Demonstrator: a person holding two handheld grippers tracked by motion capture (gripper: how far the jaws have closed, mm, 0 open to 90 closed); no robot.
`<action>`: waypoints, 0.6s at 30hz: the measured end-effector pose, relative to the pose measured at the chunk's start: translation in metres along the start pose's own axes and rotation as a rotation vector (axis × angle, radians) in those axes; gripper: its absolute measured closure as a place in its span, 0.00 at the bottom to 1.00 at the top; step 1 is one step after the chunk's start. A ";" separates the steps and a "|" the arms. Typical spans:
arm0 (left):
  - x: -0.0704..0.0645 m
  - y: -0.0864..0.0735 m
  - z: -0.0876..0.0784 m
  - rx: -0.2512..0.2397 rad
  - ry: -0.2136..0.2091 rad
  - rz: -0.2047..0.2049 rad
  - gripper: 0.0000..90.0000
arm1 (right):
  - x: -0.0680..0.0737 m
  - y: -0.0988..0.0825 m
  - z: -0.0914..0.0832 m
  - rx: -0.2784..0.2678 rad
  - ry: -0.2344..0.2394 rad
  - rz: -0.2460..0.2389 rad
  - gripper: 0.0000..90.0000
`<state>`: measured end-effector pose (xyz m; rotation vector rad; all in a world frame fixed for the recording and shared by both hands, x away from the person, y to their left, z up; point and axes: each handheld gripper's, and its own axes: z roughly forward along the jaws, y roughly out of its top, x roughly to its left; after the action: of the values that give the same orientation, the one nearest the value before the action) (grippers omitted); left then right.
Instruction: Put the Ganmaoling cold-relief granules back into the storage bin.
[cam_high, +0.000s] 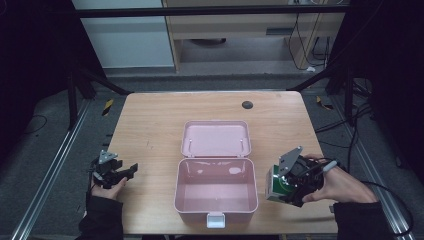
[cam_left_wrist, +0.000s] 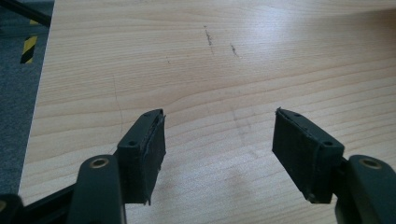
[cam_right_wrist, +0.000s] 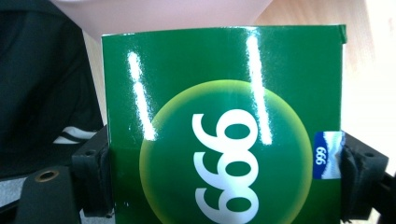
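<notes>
Right gripper (cam_high: 287, 192) is clamped on a green box (cam_right_wrist: 224, 126) beside the open pink case (cam_high: 216, 189). Left gripper (cam_left_wrist: 219, 154) rests with jaws apart over the table (cam_left_wrist: 210, 70).

Box (cam_right_wrist: 224, 126): glossy green, yellow-green circle on the face with white digits, small blue label at one edge. Case (cam_high: 216, 192): pale pink inside and out, white latch (cam_high: 215, 219). Table (cam_high: 150, 125): light wood grain, small dark round spot (cam_high: 247, 104) near far edge. Gripper pads (cam_left_wrist: 148, 149): black.
</notes>
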<state>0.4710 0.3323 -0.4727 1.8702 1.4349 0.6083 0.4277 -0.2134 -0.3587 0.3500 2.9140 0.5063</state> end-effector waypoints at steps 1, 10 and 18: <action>0.000 0.000 0.000 0.000 0.000 0.000 0.37 | 0.000 0.001 -0.002 -0.004 -0.001 -0.005 0.18; 0.000 0.000 0.000 0.001 0.000 0.000 0.37 | 0.001 0.014 -0.024 -0.019 -0.023 -0.017 0.18; 0.000 0.000 0.000 0.000 0.000 0.000 0.37 | 0.002 0.028 -0.041 -0.023 -0.029 -0.034 0.18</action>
<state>0.4710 0.3324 -0.4727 1.8703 1.4351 0.6074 0.4231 -0.2005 -0.3112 0.3018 2.8783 0.5246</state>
